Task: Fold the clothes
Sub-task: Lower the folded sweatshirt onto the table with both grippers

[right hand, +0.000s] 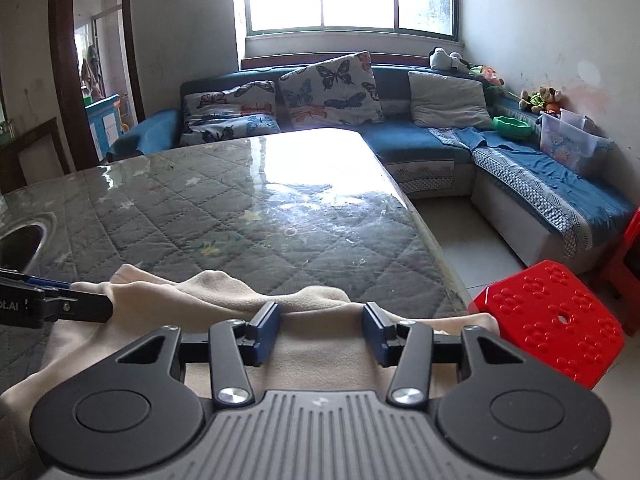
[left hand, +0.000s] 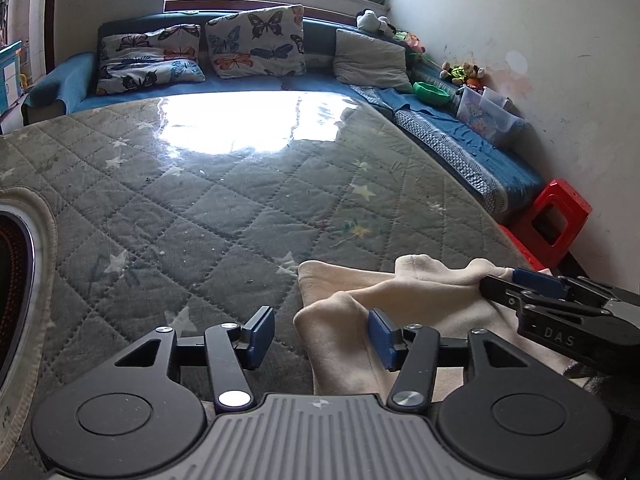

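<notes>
A cream fleece garment (left hand: 424, 300) lies bunched at the near edge of the quilted grey table (left hand: 200, 208). My left gripper (left hand: 322, 334) is open over the garment's left edge, with its right pad resting on the fabric and its left pad over bare table. The right gripper (left hand: 506, 284) comes in from the right, low against the far fold of the cloth. In the right wrist view my right gripper (right hand: 322, 330) is open, with the garment (right hand: 224, 292) spread under and between its pads and nothing pinched. The left gripper (right hand: 92, 302) shows at the left edge, on the cloth.
The table (right hand: 248, 208) has a shiny clear cover and a dark round recess (left hand: 16, 280) at its left. A red stool (right hand: 552, 320) stands by the table's right corner, another (left hand: 556, 216) by the wall. A blue corner sofa (right hand: 420, 140) with cushions runs behind.
</notes>
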Demonstrator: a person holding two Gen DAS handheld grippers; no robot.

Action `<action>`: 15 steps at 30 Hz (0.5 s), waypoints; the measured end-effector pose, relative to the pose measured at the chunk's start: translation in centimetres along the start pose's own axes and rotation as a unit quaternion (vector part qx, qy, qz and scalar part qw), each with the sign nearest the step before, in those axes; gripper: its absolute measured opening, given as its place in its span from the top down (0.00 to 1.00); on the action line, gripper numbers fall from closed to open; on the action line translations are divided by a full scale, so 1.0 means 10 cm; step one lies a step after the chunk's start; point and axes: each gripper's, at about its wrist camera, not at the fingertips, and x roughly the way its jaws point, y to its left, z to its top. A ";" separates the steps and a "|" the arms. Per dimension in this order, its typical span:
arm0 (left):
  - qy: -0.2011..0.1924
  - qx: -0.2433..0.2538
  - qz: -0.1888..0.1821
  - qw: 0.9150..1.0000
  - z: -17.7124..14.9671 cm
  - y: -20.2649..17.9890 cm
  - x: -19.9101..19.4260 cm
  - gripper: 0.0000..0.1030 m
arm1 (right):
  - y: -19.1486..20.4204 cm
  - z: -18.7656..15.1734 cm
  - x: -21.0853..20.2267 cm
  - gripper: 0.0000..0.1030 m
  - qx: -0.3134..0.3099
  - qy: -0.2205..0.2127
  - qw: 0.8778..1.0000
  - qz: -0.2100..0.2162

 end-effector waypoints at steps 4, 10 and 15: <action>0.002 -0.002 0.003 1.000 0.01 0.00 0.06 0.41 | 0.02 0.02 0.08 0.48 0.000 0.001 1.000 -0.008; -0.005 0.000 0.006 1.000 0.00 0.00 0.00 0.34 | 0.02 0.02 0.01 0.46 -0.007 -0.004 1.000 -0.011; -0.014 0.011 0.008 1.000 -0.02 -0.04 -0.08 0.32 | 0.09 -0.04 -0.18 0.41 -0.023 -0.003 1.000 0.005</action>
